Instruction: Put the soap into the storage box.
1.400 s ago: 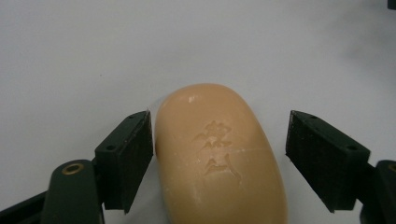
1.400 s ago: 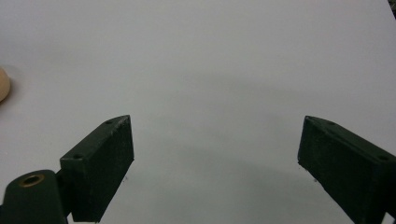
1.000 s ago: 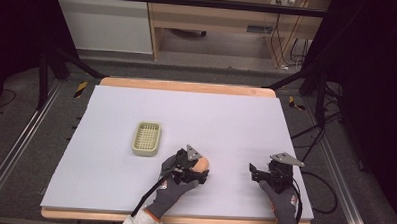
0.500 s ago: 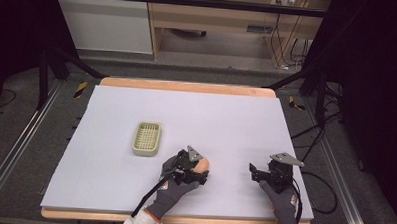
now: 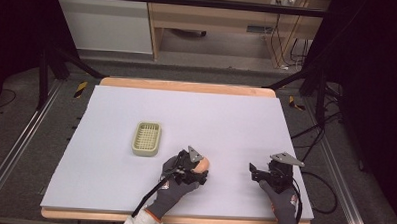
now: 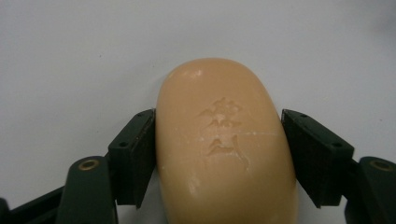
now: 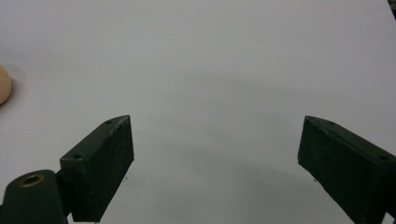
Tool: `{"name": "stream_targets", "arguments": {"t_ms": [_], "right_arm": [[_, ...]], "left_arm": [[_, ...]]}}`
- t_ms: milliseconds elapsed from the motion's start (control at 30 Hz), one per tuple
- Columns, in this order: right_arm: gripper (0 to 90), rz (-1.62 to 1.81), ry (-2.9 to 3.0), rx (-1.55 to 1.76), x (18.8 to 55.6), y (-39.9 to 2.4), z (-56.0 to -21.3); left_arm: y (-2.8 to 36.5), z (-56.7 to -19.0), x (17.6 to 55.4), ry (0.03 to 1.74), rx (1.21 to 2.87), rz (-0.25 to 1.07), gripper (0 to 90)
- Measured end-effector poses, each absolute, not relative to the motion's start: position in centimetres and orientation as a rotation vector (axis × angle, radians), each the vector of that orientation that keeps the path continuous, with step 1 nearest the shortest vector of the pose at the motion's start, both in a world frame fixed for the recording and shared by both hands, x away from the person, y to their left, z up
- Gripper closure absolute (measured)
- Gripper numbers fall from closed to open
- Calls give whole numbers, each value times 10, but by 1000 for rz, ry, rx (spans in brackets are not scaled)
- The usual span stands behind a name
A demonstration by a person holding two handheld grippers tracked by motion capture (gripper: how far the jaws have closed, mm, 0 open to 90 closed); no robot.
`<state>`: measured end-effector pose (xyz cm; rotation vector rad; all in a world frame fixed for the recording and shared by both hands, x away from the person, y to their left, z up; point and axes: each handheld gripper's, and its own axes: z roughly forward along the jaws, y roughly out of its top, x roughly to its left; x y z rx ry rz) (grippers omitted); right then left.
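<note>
Left gripper has its jaws clamped on a soap bar, one pad on each long side, about mid-length; soap sits at the near middle of the counter, seemingly resting on the surface, though the high view can't settle whether it's already lifted a hair. Step in hand looks like picking the soap up, likely for the dish. To do it well: keep the squeeze even and moderate, since the bar is smooth, rounded and probably slippery, so it could squirt forward out of the pads if pressed hard; lift straight up, keep it level, don't twist. Soap is peach-tan, an oval pillow shape, waxy matte, with a stamped mark on top, a thin scratch line across it and a few pale scuffs. Pads are flat black blocks, rubbery looking, screwed on. Right gripper idles near the right front of the counter, jaws spread wide with nothing between them, just above bare surface; the soap's edge peeks in at the left of its view. Counter top is a plain pale sheet, matte, over a wooden board edge. Farther back left of the soap, apart from it, is a soap dish: pale yellow-green plastic, rounded rectangle, slotted grid floor, raised rim, nothing in it.
</note>
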<state>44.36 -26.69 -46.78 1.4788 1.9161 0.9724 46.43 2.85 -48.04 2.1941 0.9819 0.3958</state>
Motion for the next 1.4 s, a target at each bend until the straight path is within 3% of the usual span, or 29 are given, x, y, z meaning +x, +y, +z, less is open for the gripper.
{"name": "stream_targets", "arguments": {"t_ms": [533,1400], "right_arm": [[109,973,1916,1479,444,-267,-468],[108,975,1909,1471,443,-267,-467]], "left_arm": [[35,-475,465,974,2172,363,311],[62,-431,462,955,2123,404,315]]}}
